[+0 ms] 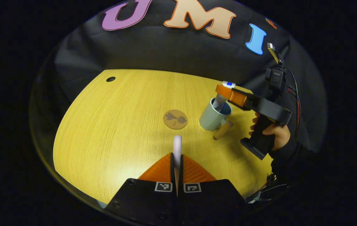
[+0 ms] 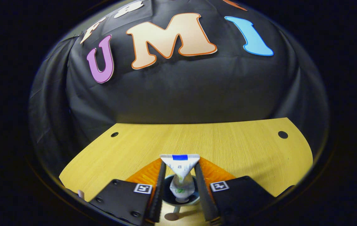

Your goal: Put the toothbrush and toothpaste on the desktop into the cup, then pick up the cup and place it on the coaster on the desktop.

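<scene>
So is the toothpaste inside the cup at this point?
Partly in: the toothpaste stands cap-down in the cup, its crimped end between the right gripper fingers.

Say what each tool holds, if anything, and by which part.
Left tool: shut on the toothbrush, gripped low on its handle. Right tool: the toothpaste hangs cap-down in the cup, held near its crimped end.
</scene>
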